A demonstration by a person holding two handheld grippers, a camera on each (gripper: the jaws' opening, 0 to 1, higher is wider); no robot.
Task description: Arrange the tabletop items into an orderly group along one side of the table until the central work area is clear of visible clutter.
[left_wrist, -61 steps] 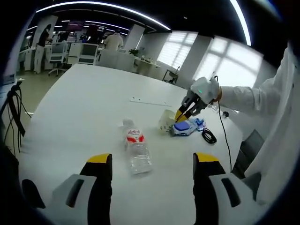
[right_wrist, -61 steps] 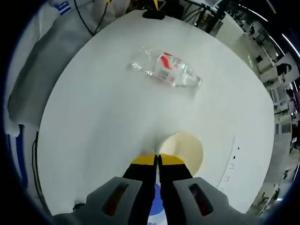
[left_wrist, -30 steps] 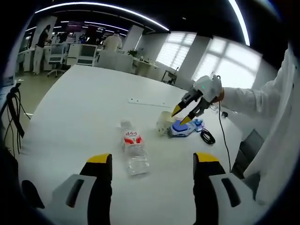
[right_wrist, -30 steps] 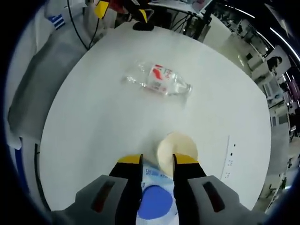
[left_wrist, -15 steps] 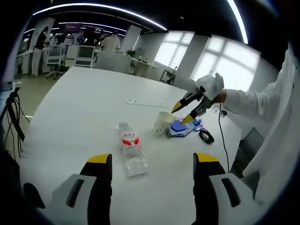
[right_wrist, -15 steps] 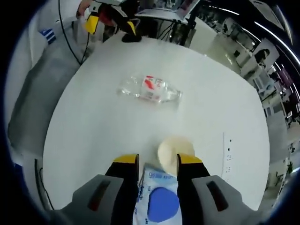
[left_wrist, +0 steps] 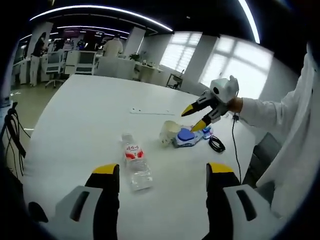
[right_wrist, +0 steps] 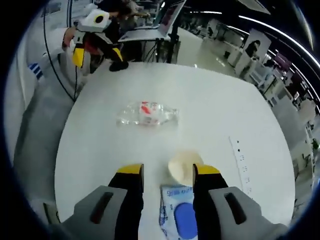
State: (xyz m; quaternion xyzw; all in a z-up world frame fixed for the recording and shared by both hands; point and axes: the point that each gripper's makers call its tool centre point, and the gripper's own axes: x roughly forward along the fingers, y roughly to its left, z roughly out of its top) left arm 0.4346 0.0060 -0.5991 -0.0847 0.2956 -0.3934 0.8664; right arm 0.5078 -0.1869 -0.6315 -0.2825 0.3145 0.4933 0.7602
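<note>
Cup (right_wrist: 185, 167) sits beyond the right gripper's (right_wrist: 167, 172) parted jaws (apparently untouched).

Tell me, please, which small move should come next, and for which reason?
Probably lower the left tongs onto the water bottle. It lies on its side alone in the middle of the table, apart from the cup and blue-lidded packet. Both tongs are open and hold nothing; the bottle lies just ahead of the left ones.

**Both hand-held grippers parted, holding nothing**

Left hand-held gripper (left_wrist: 162, 176) low over the surface, jaws wide. Right hand-held gripper (left_wrist: 196, 117) raised, jaws apart, angled downward, gripped by a hand (left_wrist: 234, 104) in a white sleeve (left_wrist: 270, 111).
</note>
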